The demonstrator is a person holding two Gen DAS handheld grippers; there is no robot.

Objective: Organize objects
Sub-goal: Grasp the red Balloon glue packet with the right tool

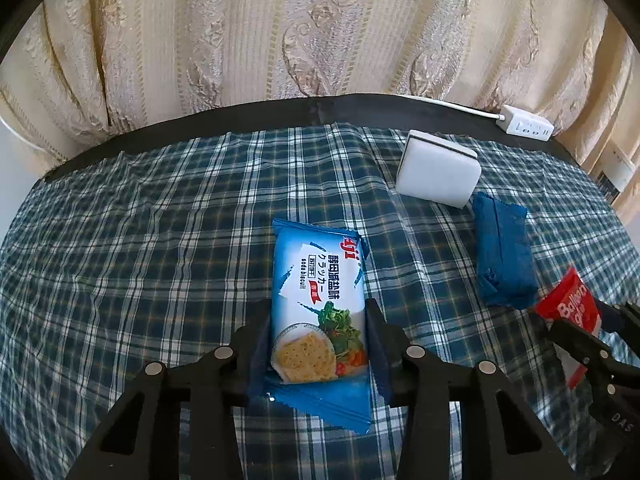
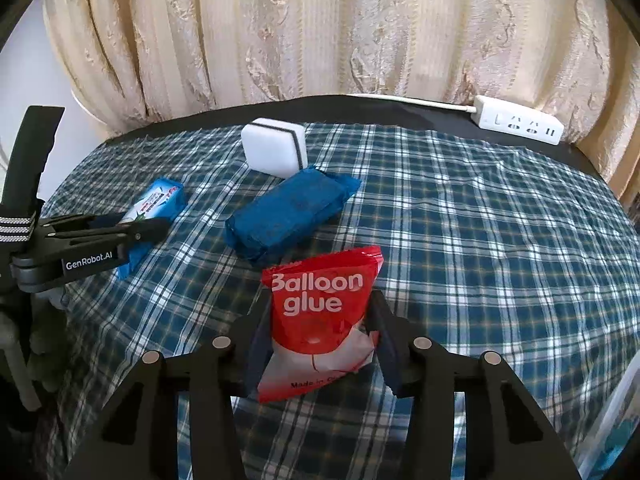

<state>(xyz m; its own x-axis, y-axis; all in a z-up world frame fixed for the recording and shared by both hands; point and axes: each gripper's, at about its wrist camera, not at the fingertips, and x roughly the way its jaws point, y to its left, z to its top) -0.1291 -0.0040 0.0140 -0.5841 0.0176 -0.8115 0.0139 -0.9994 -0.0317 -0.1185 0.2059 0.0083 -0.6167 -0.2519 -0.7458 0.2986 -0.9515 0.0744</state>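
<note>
Left wrist view shows the checked tablecloth (image 1: 160, 240) covering the table, with the cracker packet (image 1: 320, 308) the biggest thing near the middle, its long axis running from 6 to 12 o'clock, straight along the fingers. The left gripper (image 1: 318, 344) has its jaws pressed against the packet's two long sides at its near end, so it looks clamped on it. At 2 o'clock lies the dark blue packet (image 1: 502, 252), long axis also roughly toward 12, and beyond it the white sponge (image 1: 438, 170). Right wrist view shows the right gripper (image 2: 320, 344) closed on the lower half of the red glue pouch (image 2: 320, 304), which stands upright between the jaws. The dark blue packet lies just ahead at 11 o'clock, nearer the right hand, I judge.
</note>
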